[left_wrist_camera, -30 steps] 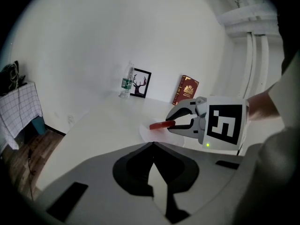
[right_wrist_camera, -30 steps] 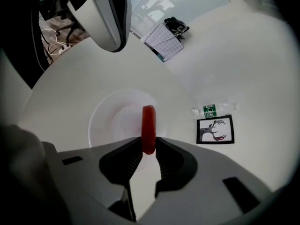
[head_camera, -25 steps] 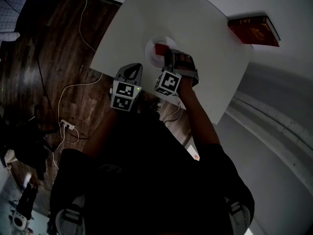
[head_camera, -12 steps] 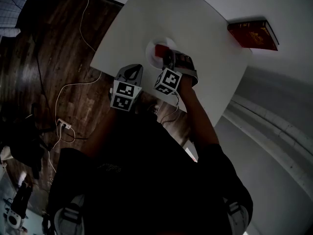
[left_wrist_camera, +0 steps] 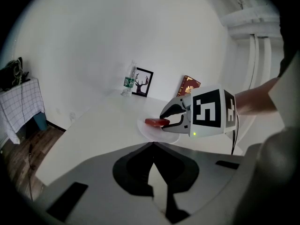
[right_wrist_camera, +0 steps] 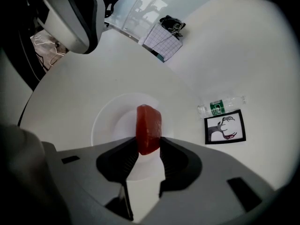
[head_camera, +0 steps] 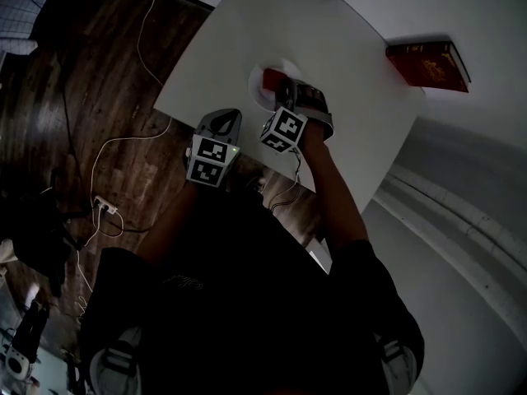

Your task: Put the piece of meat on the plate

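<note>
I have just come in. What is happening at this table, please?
A person works with two hand-held grippers at a white table. The right gripper has the red piece of meat between its jaws, just over the white plate, and the jaws are opening. The left gripper, shut and empty, hangs near the table's edge.

Your right gripper (right_wrist_camera: 149,143) points down at a white bench (right_wrist_camera: 65,93). Its jaws are opening, with a red piece of meat (right_wrist_camera: 148,123) on edge between them, touching both jaws. Just beyond the gripper, under the meat, is a round white plate (right_wrist_camera: 108,121). Off to the gripper's right, a green-labelled bottle (right_wrist_camera: 220,107) sits just beside a framed deer picture (right_wrist_camera: 225,127).
</note>
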The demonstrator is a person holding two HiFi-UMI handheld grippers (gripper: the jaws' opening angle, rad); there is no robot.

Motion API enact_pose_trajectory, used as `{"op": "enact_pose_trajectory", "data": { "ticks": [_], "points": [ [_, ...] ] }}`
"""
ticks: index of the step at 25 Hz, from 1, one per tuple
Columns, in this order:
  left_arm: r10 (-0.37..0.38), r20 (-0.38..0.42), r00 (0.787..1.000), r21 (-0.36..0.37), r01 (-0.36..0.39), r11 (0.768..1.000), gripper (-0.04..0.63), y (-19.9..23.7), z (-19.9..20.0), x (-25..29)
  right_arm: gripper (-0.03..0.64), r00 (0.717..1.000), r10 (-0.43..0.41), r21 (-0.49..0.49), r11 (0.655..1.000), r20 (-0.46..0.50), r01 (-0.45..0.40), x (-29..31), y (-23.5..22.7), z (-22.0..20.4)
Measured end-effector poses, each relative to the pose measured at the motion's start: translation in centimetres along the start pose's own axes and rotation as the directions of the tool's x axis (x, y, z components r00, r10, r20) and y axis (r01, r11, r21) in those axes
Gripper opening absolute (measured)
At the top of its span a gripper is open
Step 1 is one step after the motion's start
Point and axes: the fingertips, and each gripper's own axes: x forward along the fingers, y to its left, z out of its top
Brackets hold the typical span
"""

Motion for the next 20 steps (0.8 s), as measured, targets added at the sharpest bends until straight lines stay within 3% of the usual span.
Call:
{"op": "enact_pose_trajectory", "data": {
  "ticks": [20],
  "points": [
    [0.021, 0.002, 1.0, 0.01, -0.021, 1.0, 0.002, -0.9, 0.1, -0.9, 0.198, 0.989, 0.105, 0.172, 0.978, 0.101, -0.121, -1.1, 0.6, -0.3]
  ]
}}
